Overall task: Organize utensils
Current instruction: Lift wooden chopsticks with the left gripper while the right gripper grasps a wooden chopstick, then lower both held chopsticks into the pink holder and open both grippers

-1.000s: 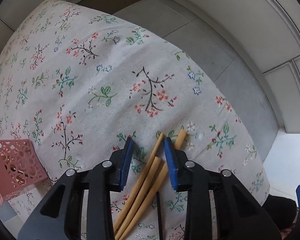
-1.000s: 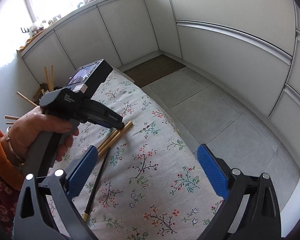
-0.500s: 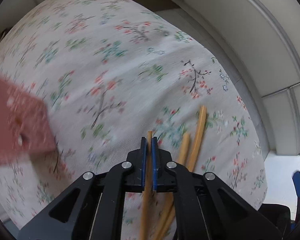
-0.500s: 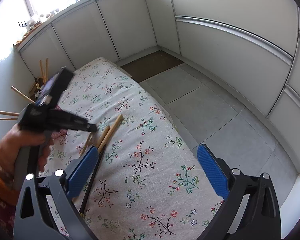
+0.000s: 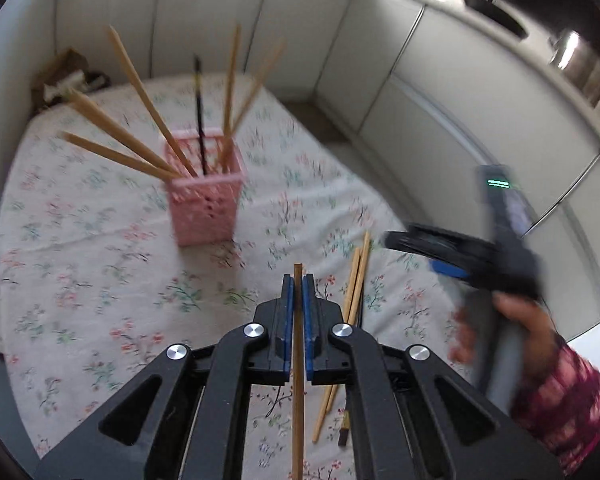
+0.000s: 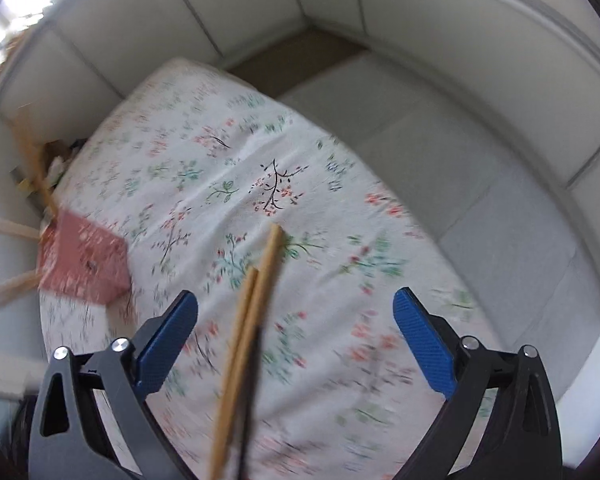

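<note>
My left gripper [image 5: 297, 280] is shut on a wooden chopstick [image 5: 297, 380], held above the floral cloth and pointing toward the pink basket [image 5: 204, 200], which stands upright with several chopsticks and a dark stick in it. Two wooden chopsticks [image 5: 354, 292] and a dark stick lie on the cloth to the right. In the right wrist view those two wooden chopsticks [image 6: 252, 308] and the dark stick [image 6: 250, 392] lie between and below the wide jaws of my right gripper [image 6: 296, 308], which are closing without touching them. The pink basket [image 6: 84, 264] sits at the left.
The floral cloth [image 5: 100, 280] covers the table, whose right edge drops to a grey tiled floor [image 6: 480, 208]. White cabinet fronts [image 5: 440, 92] ring the room. A person's hand in a patterned sleeve [image 5: 540, 344] holds the right gripper [image 5: 452, 256].
My left gripper shut on one chopstick, lifted it off the cloth and swung toward the pink basket. My right gripper moved down over the two chopsticks left on the cloth.
</note>
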The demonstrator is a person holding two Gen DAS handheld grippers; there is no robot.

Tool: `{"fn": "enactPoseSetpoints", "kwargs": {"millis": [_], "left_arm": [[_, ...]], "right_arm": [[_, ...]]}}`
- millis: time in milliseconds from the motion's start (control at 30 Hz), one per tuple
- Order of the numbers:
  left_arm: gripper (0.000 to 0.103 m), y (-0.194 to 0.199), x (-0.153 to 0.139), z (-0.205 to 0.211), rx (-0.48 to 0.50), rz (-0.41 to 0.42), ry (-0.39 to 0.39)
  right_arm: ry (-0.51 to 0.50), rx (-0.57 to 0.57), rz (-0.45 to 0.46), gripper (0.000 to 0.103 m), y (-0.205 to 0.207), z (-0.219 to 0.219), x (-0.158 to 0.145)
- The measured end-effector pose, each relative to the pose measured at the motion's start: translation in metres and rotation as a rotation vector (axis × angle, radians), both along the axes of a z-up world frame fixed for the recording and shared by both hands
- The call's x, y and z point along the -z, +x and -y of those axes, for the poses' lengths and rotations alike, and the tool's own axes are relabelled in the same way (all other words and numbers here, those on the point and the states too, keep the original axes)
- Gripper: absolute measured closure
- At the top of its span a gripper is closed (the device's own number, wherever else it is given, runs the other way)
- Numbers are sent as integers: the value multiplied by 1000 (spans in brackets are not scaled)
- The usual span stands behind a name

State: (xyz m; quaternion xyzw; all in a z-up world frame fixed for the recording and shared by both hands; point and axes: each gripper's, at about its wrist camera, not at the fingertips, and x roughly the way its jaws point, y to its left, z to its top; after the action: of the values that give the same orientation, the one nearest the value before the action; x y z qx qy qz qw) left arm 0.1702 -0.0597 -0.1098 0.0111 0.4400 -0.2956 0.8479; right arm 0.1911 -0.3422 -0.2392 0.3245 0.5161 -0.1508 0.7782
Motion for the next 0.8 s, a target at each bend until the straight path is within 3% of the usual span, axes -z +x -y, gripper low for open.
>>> {"fn": "enactPoseSetpoints", "kwargs": {"millis": [133,233,333,567,600,800], "left_arm": [[99,-17,-14,-11,1,70,-36],[99,-22,-22,-20,-7,89,-72],[99,-24,-25,-27,-21,96,-88],[99,-26,-27,-29,-24,100,-91],[99,-26,-26,-29,-24,100,-90],[99,-29,-30,-32,-42,109,-92]], "right_arm": [[74,23,-100,35,29,0,19],[92,40,-128,42,38,-1,28],[30,45,-139,49,46,-7,27],[-89,52,-146,85,54,-12,26],[-100,42,-132,93,53,-13,27],[-19,14,59,95,22,-8,19]]}}
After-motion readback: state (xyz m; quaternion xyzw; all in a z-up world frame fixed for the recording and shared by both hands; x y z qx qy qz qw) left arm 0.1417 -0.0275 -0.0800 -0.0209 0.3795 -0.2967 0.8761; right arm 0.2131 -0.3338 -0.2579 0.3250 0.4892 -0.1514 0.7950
